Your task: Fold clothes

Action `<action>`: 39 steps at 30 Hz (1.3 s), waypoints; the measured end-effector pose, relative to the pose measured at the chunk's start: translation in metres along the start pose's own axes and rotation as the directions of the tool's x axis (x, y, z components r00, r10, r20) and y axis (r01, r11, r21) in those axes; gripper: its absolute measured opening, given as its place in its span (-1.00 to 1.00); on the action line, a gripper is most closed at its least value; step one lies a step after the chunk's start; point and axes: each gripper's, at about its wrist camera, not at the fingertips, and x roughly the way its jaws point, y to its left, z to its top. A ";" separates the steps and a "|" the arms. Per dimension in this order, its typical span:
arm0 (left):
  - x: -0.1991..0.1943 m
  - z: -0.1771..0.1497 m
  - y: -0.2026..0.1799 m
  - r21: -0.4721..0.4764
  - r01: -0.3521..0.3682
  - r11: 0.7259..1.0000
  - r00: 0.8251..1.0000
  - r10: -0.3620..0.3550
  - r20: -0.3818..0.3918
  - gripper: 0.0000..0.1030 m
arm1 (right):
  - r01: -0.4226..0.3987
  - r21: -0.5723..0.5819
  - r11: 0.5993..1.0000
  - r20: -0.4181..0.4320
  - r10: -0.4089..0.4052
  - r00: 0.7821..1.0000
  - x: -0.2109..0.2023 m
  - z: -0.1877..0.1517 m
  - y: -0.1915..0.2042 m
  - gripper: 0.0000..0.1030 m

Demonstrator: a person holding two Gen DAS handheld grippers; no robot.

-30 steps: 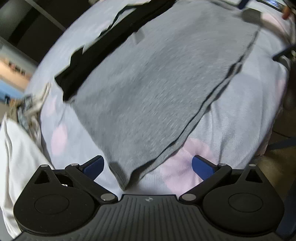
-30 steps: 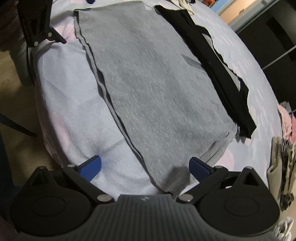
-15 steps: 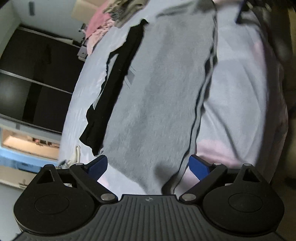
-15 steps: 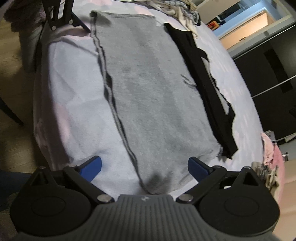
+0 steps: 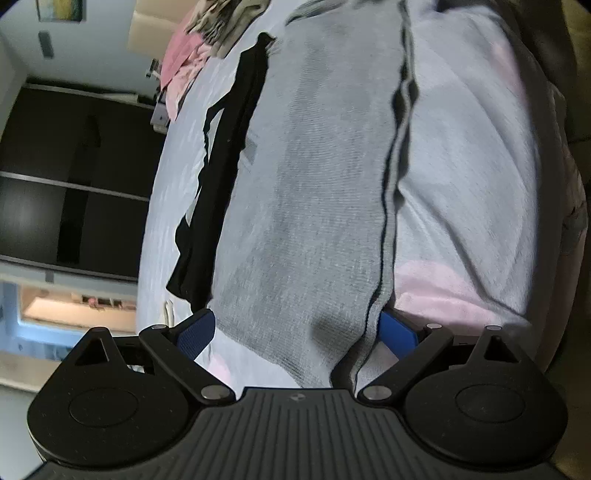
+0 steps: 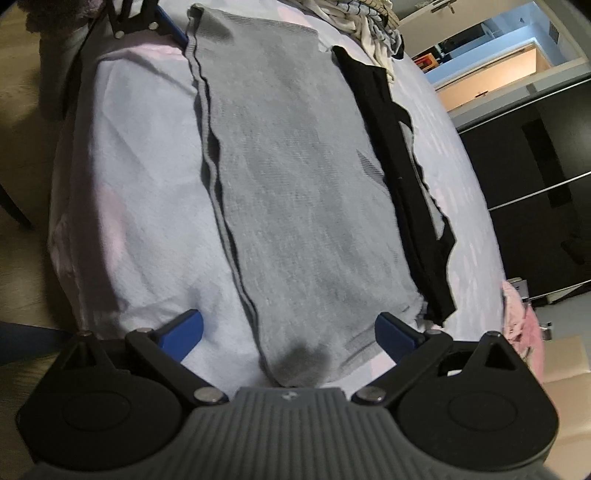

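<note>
From the left wrist view, the left gripper (image 5: 295,332) stands with its two blue fingers (image 5: 194,332) spread wide, and the near end of the grey garment (image 5: 314,184) lies between them without being pinched; the right finger is just beside the folded edge of the cloth, perhaps touching it, I cannot tell for sure. The grey garment is laid flat and long on the bed (image 5: 472,166), which has a pale sheet with soft pink patches, and it runs away from the gripper toward the far end. Along the left side of the grey piece lies a black garment (image 5: 229,166), touching or partly under it. Farther off, a pile of pink and mixed clothes (image 5: 195,55) sits at the far corner of the bed. From the right wrist view, the right gripper (image 6: 288,332) is also wide open, its fingers (image 6: 184,332) apart on both sides of the other end of the grey garment (image 6: 295,184), holding nothing. The black garment (image 6: 406,184) is here on the right side of the grey one. At the far end of the bed (image 6: 129,184) the left gripper (image 6: 144,18) is seen at the corner of the grey cloth, and a heap of light clothes (image 6: 369,29) lies behind.
</note>
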 end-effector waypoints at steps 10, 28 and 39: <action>0.006 0.001 -0.005 -0.016 0.003 1.000 1.000 -0.003 -0.004 0.88 | 0.081 -0.068 0.994 -0.014 -0.083 0.996 0.007 0.001 0.007 0.93; 0.004 -0.001 -0.009 -0.001 -0.039 0.999 0.999 0.039 -0.001 0.57 | 0.164 -0.213 0.963 0.023 -0.162 0.986 0.012 -0.007 0.028 -0.32; 0.011 -0.001 -0.009 0.023 -0.001 1.000 0.999 0.002 -0.050 -0.48 | 0.126 -0.221 0.967 0.005 -0.128 0.992 0.014 -0.007 0.031 -0.82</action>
